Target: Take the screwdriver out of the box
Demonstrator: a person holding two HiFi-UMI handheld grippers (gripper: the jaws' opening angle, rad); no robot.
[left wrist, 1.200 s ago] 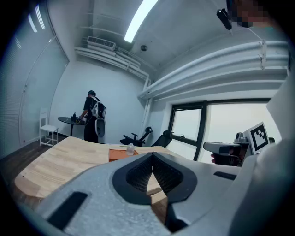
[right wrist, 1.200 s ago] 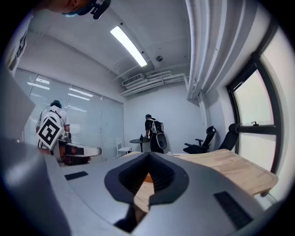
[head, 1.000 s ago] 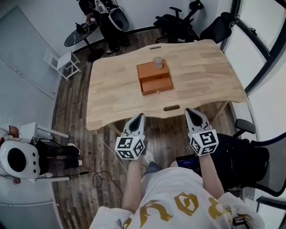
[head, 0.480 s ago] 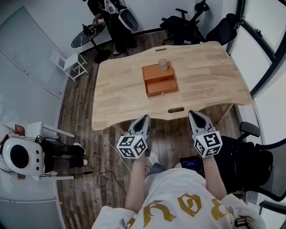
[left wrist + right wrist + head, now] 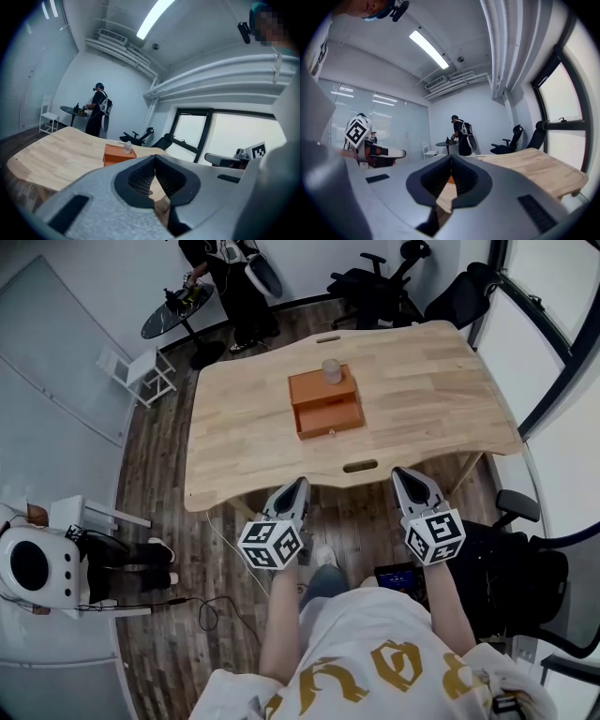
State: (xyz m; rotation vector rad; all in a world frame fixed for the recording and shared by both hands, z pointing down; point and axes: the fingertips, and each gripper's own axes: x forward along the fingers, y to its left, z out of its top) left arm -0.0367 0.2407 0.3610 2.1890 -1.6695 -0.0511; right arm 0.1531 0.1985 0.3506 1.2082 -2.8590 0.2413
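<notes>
An orange box (image 5: 324, 403) with a drawer front and small knob sits near the middle of the wooden table (image 5: 234, 437); a small clear bottle (image 5: 330, 370) stands on its top. The box (image 5: 118, 153) also appears far off in the left gripper view. No screwdriver shows anywhere. My left gripper (image 5: 298, 484) hovers off the table's near edge, jaws together and empty. My right gripper (image 5: 400, 474) hangs beside it, also shut with nothing in it. Both point toward the table.
Two handle slots (image 5: 360, 466) cut the table's near and far edges. Black office chairs (image 5: 375, 282) stand behind the table. A person (image 5: 225, 277) works at a round side table at the back left. A white chair (image 5: 139, 371) and a white machine (image 5: 37, 568) stand left.
The view shifted slightly; both grippers stay off the table's near edge, shut. The left gripper's marker cube has rolled a little.
</notes>
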